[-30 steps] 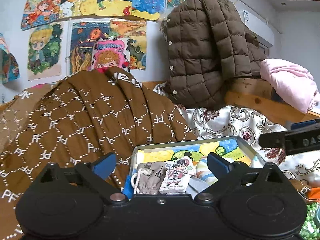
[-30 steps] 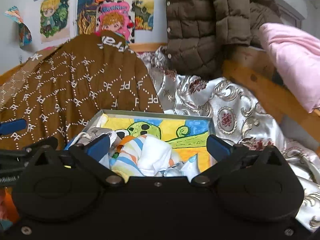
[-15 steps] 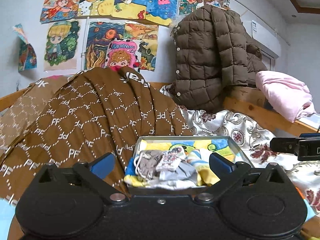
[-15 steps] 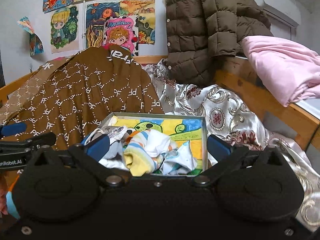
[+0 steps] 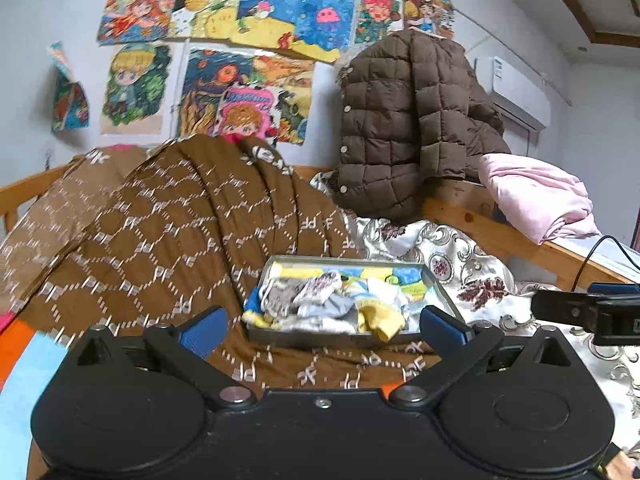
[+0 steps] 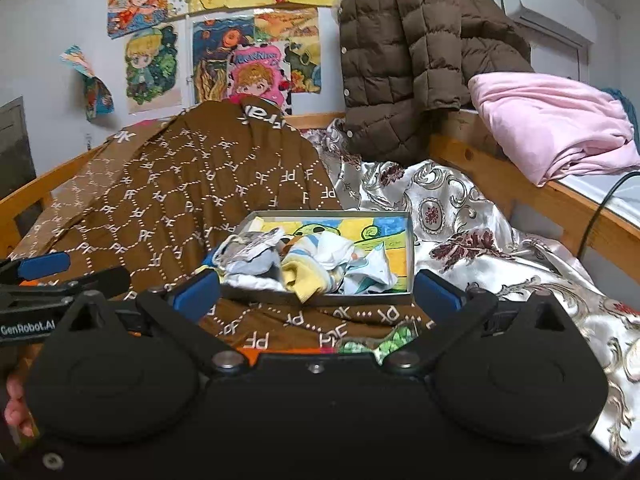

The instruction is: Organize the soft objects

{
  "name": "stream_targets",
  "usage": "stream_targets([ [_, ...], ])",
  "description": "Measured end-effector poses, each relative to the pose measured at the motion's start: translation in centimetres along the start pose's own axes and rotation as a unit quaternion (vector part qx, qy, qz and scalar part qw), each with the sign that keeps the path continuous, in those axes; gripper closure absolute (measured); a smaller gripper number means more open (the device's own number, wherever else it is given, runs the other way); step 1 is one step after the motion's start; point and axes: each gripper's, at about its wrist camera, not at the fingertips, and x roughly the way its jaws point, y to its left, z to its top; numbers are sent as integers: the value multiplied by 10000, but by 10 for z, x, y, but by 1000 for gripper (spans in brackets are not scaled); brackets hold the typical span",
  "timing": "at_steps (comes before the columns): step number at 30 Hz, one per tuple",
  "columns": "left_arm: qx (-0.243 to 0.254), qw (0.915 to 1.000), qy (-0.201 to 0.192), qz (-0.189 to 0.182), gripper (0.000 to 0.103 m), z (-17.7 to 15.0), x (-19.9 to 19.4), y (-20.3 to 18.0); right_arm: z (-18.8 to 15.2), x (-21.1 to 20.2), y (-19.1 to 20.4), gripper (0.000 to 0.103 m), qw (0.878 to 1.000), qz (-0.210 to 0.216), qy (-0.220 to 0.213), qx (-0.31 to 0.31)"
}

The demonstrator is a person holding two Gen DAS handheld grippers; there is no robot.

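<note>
While both claws hang wide apart and hold nothing, the tin point(image 6: 410, 240) sits between their blue tips on a brown blanket point(image 6: 192, 196) patterned with white letters and dotted lines. Small soft things are heaped in the tin: a grey pouch point(image 5: 280, 298), a yellow sock point(image 6: 304, 280), a striped sock point(image 6: 308, 246) and pale cloths point(image 6: 370, 270), over a bright cartoon lining. The yellow sock droops over the near rim. The left claw point(image 5: 322, 326) hangs just short of the tin's near wall; the right claw point(image 6: 316, 294) is likewise in front of it, its tips flanking the near corners. The blanket rises in a mound behind the tin and spreads over a bed with a wooden frame point(image 6: 456, 148). To the right lies a silvery sheet point(image 6: 460, 216) with maroon floral medallions, rumpled against the rail. A brown quilted coat point(image 6: 404, 56) hangs at the bed's far corner, and a folded pink blanket point(image 6: 556, 120) rests on the rail beside it. Children's paintings point(image 5: 256, 36) cover the pale wall behind, and an air conditioner point(image 5: 520, 98) is mounted high at the right. A black cable point(image 6: 596, 208) runs down by the rail. In the right view, fingertips point(image 6: 16, 404) show at the lower left edge.
</note>
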Motion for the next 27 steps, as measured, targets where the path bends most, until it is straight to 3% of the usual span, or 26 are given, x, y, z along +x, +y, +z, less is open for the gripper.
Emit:
stream_targets([
  [10, -363, 9987, 122, 350, 1, -35, -51, -2, -53, -102, 14, 1, 9991, -3, -410, -88],
  [14, -439, 9985, 28, 320, 1, -51, -71, -9, -82, -131, 10, 1, 9985, -101, -525, 92],
  [21, -32, 9989, 118, 443, 1, -81, -95, -20, -131, -150, 3, 1, 9980, -351, -510, 161],
  [27, 68, 9985, 234, 481, 1, -93, -103, -20, -154, -160, -4, 1, 9969, -467, -487, 404],
])
